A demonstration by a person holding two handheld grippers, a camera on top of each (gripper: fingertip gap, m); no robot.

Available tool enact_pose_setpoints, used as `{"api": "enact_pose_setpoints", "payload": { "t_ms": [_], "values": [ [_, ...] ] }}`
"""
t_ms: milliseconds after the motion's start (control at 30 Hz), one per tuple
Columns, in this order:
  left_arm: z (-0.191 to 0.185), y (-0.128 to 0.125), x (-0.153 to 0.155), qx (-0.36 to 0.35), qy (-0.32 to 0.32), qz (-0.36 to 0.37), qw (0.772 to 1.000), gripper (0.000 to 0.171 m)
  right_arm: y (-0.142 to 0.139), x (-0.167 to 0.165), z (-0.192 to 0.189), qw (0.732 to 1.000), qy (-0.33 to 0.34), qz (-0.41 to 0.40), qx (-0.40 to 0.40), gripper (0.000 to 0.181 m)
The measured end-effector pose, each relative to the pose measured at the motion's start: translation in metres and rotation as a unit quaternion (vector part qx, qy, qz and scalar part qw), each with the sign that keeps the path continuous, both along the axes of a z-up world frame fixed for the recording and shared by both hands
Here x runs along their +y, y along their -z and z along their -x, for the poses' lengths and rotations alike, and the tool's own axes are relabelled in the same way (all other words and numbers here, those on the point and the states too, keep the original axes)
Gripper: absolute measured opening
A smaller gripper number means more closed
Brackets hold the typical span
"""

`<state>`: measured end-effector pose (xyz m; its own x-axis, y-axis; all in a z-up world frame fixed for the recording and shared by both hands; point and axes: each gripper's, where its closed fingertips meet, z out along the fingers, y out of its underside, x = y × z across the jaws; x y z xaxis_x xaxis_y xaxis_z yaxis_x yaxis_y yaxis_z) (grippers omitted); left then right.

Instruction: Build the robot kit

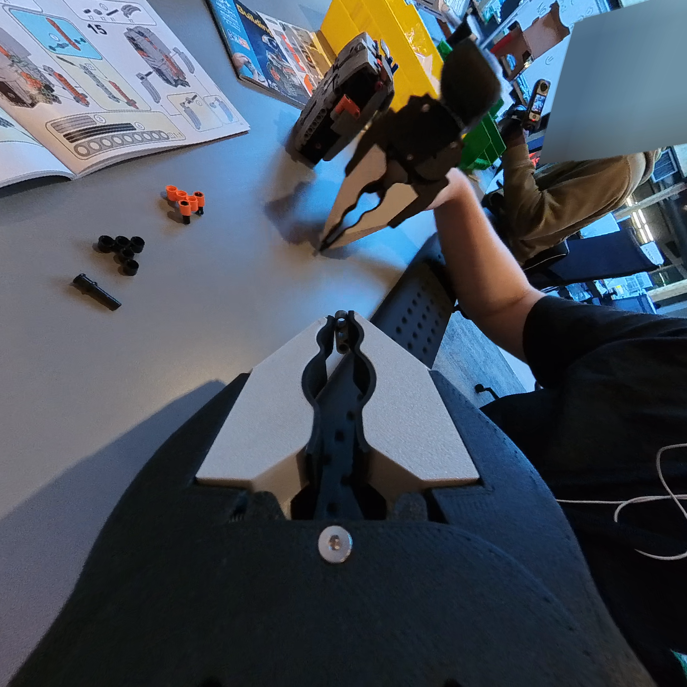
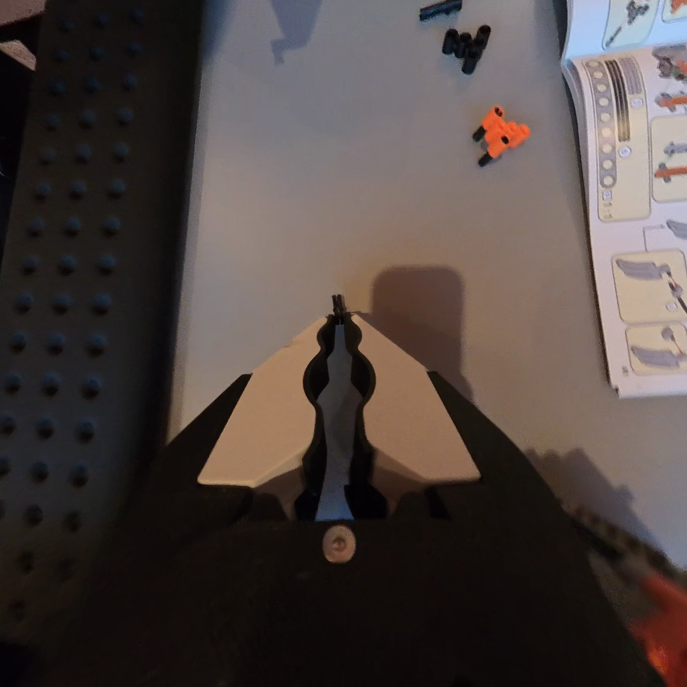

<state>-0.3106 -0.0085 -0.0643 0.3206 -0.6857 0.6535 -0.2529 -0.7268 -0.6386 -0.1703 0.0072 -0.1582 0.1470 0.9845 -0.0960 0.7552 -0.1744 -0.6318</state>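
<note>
My left gripper (image 1: 341, 316) is shut on a small grey beam with holes (image 1: 342, 332), held above the table's near edge. My right gripper (image 2: 339, 316) is shut on a small black pin (image 2: 339, 304) whose tip sticks out past the fingertips, just above the grey table (image 2: 334, 186). In the left wrist view the right gripper (image 1: 323, 245) points its tips down at the table. An orange connector piece with black pins (image 1: 185, 200) (image 2: 500, 135), a black L-shaped piece (image 1: 122, 252) (image 2: 466, 46) and a black axle pin (image 1: 96, 292) (image 2: 440, 9) lie loose on the table.
An open instruction booklet (image 1: 93, 81) (image 2: 639, 208) lies at the table's far side. A partly built grey and black model (image 1: 345, 100) stands by a box (image 1: 267, 55) and yellow (image 1: 386, 41) and green bins (image 1: 481, 143). A dark perforated strip (image 2: 74, 223) borders the table. A person's arm (image 1: 479, 260) holds the right gripper. One gripper's finger ends stand about 20 cm off the other's. The black L-shaped piece (image 2: 466, 46) is about 15 cm from both grippers' fingertips. It is also in sight in the left wrist view (image 1: 134, 248).
</note>
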Motion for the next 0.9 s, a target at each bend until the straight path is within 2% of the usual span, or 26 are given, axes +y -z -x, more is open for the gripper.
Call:
{"api": "enact_pose_setpoints", "payload": {
  "t_ms": [67,133,233,367,467,900],
  "values": [
    [0.004,-0.001,0.0,0.001,0.002,-0.003,1.0,0.004,-0.015,-0.007,-0.018,0.998,0.026,-0.017,-0.048,0.003],
    [0.008,-0.001,0.001,-0.001,0.002,-0.004,1.0,0.004,-0.021,-0.013,-0.06,0.982,0.06,-0.02,-0.178,0.003],
    [0.012,-0.005,0.002,-0.012,0.004,-0.007,1.0,0.004,-0.028,-0.025,-0.129,0.915,0.097,0.0,-0.392,0.003],
    [0.015,-0.008,-0.001,-0.025,0.007,-0.009,1.0,0.004,-0.025,-0.041,-0.173,0.84,0.106,0.047,-0.53,0.003],
    [0.015,-0.009,-0.003,-0.031,0.012,-0.003,0.999,0.003,-0.017,-0.046,-0.184,0.814,0.101,0.059,-0.569,0.003],
    [0.017,-0.017,-0.011,-0.034,0.015,-0.01,0.999,0.004,-0.002,-0.059,-0.188,0.794,0.118,0.102,-0.588,0.004]
  ]
}}
